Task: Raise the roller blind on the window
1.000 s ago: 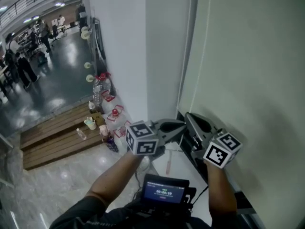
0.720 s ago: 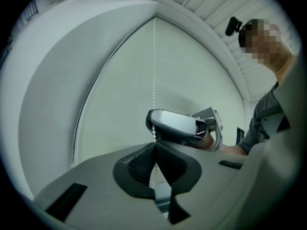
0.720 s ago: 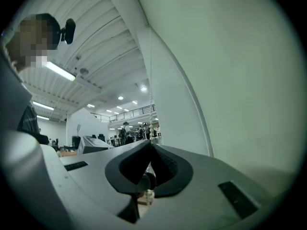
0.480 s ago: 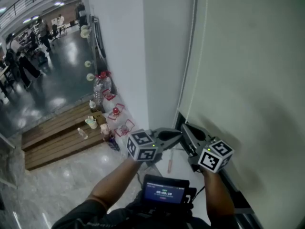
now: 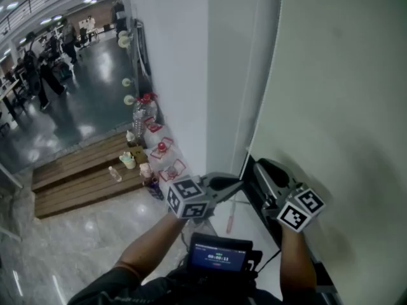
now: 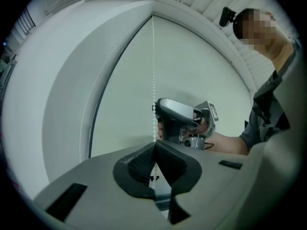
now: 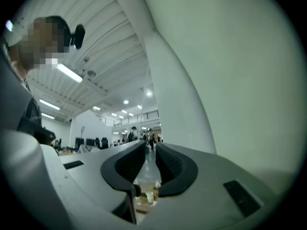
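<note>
Well, L gripper (image 6: 154,146) was clamped on bead chain (image 6: 153,71); R gripper (image 7: 150,150) jaws just opened, empty; screen (image 5: 218,257) txt unreadable.

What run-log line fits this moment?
left gripper: shut on bead chain; right gripper: jaws just opening, nothing between; roller blind: down

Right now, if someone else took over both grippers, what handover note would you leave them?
Left gripper: shut on the bead chain, pointing level at the roller blind.
Right gripper: its jaws have just been opening and nothing is between them; it sits close beside the chain.
Done: the blind hangs low, down past the grippers; how far it has risen cannot be told.
Left: probably regrip the chain higher with the right, pull down, and alternate hands until the blind is up.
</note>
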The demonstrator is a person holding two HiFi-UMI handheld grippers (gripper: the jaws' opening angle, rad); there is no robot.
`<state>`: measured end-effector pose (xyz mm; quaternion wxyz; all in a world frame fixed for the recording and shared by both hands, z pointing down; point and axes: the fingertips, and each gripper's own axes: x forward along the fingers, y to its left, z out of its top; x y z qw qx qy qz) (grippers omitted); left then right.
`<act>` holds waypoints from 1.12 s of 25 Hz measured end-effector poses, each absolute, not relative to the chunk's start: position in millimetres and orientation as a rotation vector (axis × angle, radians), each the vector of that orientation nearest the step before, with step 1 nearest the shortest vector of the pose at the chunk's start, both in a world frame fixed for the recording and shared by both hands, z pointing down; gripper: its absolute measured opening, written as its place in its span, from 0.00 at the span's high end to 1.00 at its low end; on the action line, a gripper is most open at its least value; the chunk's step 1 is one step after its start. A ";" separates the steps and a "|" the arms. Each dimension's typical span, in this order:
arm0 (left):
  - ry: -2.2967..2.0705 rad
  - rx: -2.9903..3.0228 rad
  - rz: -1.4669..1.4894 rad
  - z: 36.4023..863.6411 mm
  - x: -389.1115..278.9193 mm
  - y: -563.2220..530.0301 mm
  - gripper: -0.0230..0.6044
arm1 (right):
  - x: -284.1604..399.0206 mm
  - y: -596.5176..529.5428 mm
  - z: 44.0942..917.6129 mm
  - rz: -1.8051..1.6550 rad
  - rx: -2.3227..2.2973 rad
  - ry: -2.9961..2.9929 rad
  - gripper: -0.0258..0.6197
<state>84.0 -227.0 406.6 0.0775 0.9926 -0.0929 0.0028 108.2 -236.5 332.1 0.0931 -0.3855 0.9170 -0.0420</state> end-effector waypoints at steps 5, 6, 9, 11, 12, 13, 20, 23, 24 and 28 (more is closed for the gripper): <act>-0.363 2.958 -0.010 402.1 56.2 -228.1 0.96 | 132.4 -290.3 319.8 -0.116 -1.311 2.641 0.83; -0.385 2.954 -0.015 400.7 49.2 -227.7 0.96 | 131.5 -303.8 320.6 -0.124 -1.355 2.644 0.83; -0.450 2.946 -0.022 397.7 28.7 -227.6 0.96 | 127.3 -341.1 319.5 -0.124 -1.439 2.641 0.79; -0.495 2.947 -0.016 396.8 17.1 -230.7 0.96 | 127.2 -368.8 319.3 -0.109 -1.497 2.643 0.74; -0.519 2.947 -0.012 397.6 11.6 -233.8 0.96 | 128.2 -384.6 320.6 -0.110 -1.527 2.640 0.73; -0.541 2.947 -0.009 399.1 6.5 -237.4 0.96 | 130.2 -400.9 323.0 -0.117 -1.557 2.635 0.71; -0.627 2.928 -0.002 405.2 -13.7 -252.9 0.96 | 142.1 -476.5 327.9 -0.128 -1.675 2.609 0.70; -0.655 2.926 0.003 410.4 -19.5 -259.6 0.96 | 136.5 -484.0 329.0 -0.124 -1.643 2.632 0.80; -0.661 2.926 -0.009 408.8 -20.1 -261.2 0.96 | 135.4 -483.4 328.3 -0.122 -1.637 2.629 0.91; -0.665 2.920 -0.027 406.3 -19.4 -266.8 0.96 | 132.4 -474.3 332.9 -0.156 -1.561 2.664 0.94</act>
